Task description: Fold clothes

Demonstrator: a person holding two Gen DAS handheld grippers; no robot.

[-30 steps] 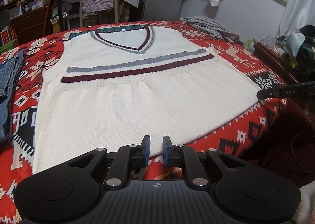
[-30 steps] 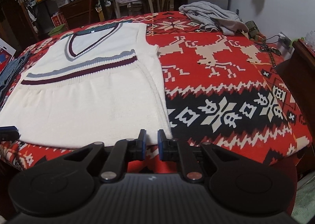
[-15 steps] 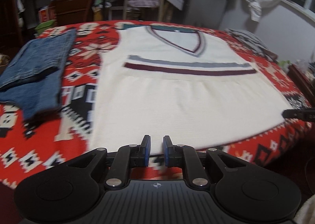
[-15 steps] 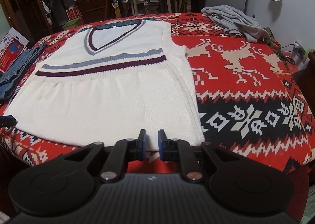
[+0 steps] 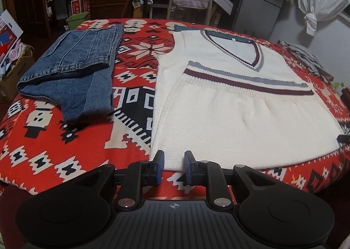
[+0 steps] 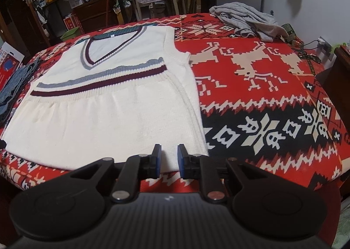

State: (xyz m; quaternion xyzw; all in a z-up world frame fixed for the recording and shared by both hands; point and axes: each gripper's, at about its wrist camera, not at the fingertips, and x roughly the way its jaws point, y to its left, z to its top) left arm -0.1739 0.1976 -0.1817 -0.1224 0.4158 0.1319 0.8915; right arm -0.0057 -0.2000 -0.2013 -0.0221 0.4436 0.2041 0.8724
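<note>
We find both the left gripper (image 5: 174,162) and right gripper (image 6: 167,157) parted at the white vest (image 5: 240,117) hem corners; we should pinch both layers evenly.

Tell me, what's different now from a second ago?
The left gripper has swung leftward to the vest's near left corner, bringing the folded jeans into view. The right gripper has edged to the near right corner. Both stay open, fingers either side of the hem, nothing grasped. Vest, jeans and grey garment lie unmoved on the blanket.
</note>
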